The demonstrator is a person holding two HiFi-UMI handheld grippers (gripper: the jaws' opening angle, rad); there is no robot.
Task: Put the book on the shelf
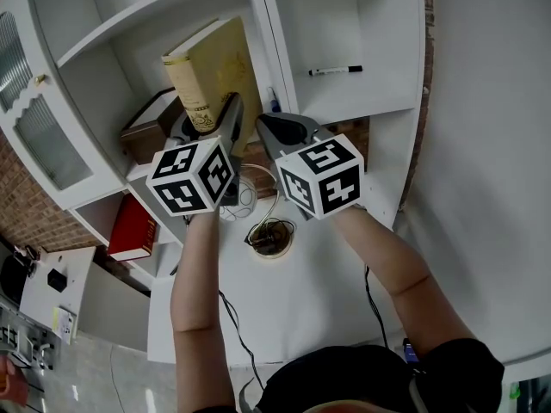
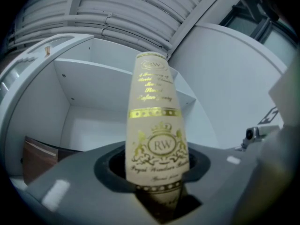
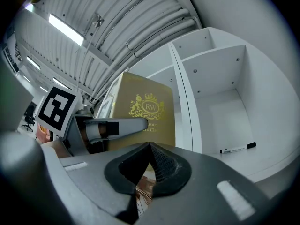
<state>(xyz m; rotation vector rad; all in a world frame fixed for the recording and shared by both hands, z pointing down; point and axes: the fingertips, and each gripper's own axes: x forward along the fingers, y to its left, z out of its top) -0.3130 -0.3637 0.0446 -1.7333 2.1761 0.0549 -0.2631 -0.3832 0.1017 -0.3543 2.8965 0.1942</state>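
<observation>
A beige book with gold print (image 1: 211, 76) stands upright in front of the left shelf compartment (image 1: 129, 37), its spine toward me. My left gripper (image 1: 211, 120) is shut on the lower part of that spine (image 2: 157, 125), one jaw on each side. Whether the book's bottom rests on anything is hidden. My right gripper (image 1: 280, 132) hangs just right of the book with its jaws shut and nothing between them. In the right gripper view the book's cover (image 3: 145, 111) sits behind the left gripper's finger (image 3: 117, 127), past my closed right gripper (image 3: 151, 146).
A brown book (image 1: 151, 126) lies flat in the left compartment below the held book. A black marker pen (image 1: 336, 70) lies in the right compartment. A red book (image 1: 133, 228) sits on a lower shelf. A wire coil (image 1: 269, 237) lies on the white table; a glass door (image 1: 34, 119) stands left.
</observation>
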